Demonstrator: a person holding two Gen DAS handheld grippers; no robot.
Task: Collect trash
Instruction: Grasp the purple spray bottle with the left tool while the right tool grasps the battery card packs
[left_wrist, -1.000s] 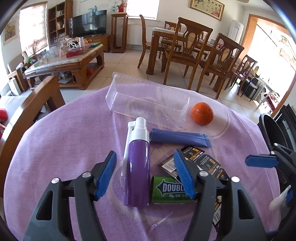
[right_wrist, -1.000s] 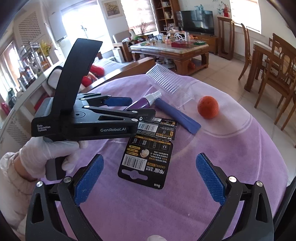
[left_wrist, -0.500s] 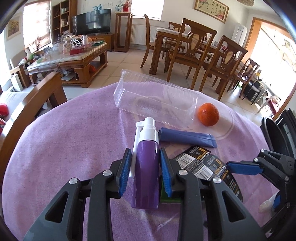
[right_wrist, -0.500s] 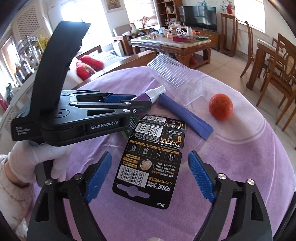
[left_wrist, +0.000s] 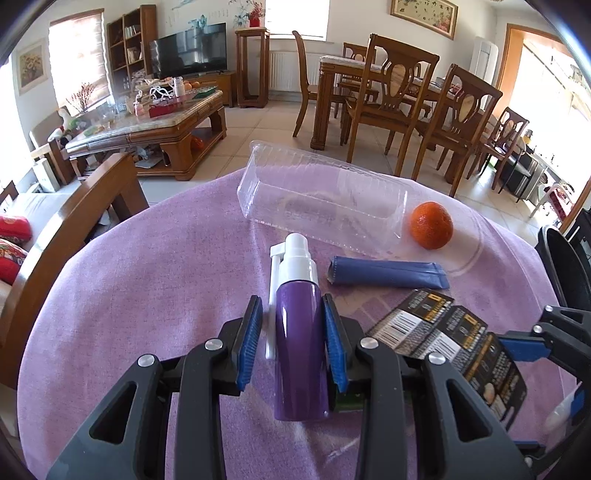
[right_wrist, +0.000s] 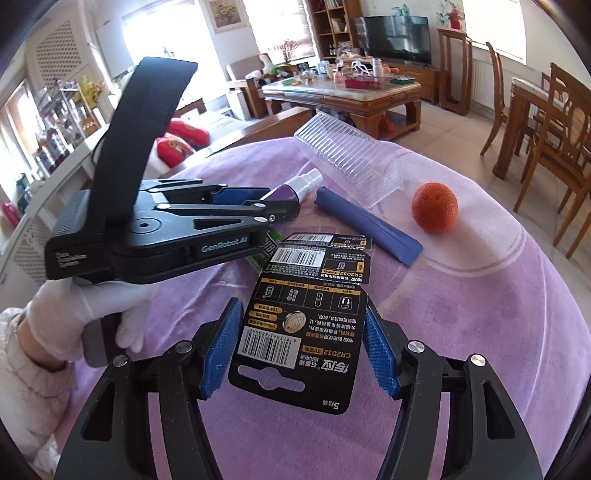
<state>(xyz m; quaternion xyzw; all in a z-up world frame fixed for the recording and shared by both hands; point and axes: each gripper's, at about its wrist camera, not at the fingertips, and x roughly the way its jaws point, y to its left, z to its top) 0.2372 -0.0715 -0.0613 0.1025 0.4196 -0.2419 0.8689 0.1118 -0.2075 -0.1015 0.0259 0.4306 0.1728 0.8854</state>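
Note:
A purple spray bottle (left_wrist: 299, 350) with a white nozzle lies on the purple tablecloth (left_wrist: 147, 295). My left gripper (left_wrist: 291, 306) is around it. Its right pad touches the bottle, its left pad rests at the folded nozzle arm, and the jaws are opening slightly. From the right wrist, the bottle (right_wrist: 304, 182) pokes out past the left gripper (right_wrist: 284, 203), held by a white-gloved hand (right_wrist: 85, 314). My right gripper (right_wrist: 303, 310) is closing on a black battery card (right_wrist: 303, 332), pads at both long edges. A second black card (right_wrist: 321, 258) lies behind it.
A blue sachet (left_wrist: 388, 275), a clear plastic tray (left_wrist: 321, 199) and an orange (left_wrist: 432, 225) lie further back on the table. A green gum packet (right_wrist: 264, 254) sits under the left gripper. A wooden chair (left_wrist: 74, 221) stands at the table's left edge.
The left jaws went from wide apart to tight around the purple bottle. The right gripper moved forward over the battery card and its jaws narrowed from wide open to the card's edges.

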